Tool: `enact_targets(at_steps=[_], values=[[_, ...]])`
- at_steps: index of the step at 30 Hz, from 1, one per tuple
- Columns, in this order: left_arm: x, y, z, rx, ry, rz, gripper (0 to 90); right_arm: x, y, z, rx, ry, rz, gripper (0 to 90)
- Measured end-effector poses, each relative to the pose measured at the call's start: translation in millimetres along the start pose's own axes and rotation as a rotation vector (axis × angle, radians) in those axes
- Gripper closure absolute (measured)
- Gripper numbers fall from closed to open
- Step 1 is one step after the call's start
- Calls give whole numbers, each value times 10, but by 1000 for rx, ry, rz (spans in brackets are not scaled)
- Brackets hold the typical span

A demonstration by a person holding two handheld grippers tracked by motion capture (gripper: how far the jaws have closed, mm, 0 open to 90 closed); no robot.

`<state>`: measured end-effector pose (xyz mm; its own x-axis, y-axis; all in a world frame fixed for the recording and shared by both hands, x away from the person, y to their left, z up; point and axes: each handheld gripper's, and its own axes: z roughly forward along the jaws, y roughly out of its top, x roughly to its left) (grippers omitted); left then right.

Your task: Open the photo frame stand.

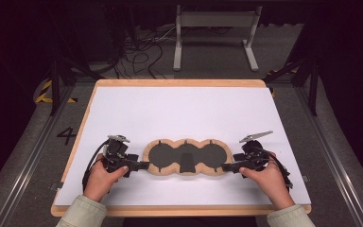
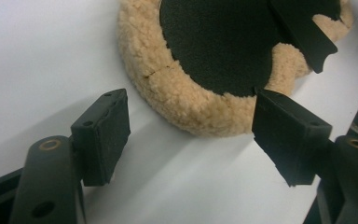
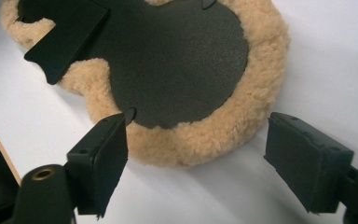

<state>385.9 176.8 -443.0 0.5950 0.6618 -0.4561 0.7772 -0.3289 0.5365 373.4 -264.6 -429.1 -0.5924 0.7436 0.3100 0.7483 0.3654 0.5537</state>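
The fleece pad point(image 1: 187, 157), three joined lobes with dark centres, lies flat between both grippers; it is probably light, soft and floppy. Left gripper point(image 2: 191, 135) and right gripper point(image 3: 196, 154) gape wide, gripping nothing, each facing an end lobe's woolly rim, the best hold

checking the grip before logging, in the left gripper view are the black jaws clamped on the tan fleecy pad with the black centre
No, the left gripper has its jaws spread wide, with the tan fleecy pad lying free on the white table between them.
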Motion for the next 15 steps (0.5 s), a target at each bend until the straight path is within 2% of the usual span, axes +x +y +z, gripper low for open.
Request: enact_targets(at_steps=[2,8,15], values=[[9,5,29,1,-5,-4,272,-10,1,25,5,3,13,196],[-37,35,151,31,-11,18,260,-17,9,88,13,22,21,195],[-67,45,180,30,-11,18,242,-16,3,110,24,36,36,195]])
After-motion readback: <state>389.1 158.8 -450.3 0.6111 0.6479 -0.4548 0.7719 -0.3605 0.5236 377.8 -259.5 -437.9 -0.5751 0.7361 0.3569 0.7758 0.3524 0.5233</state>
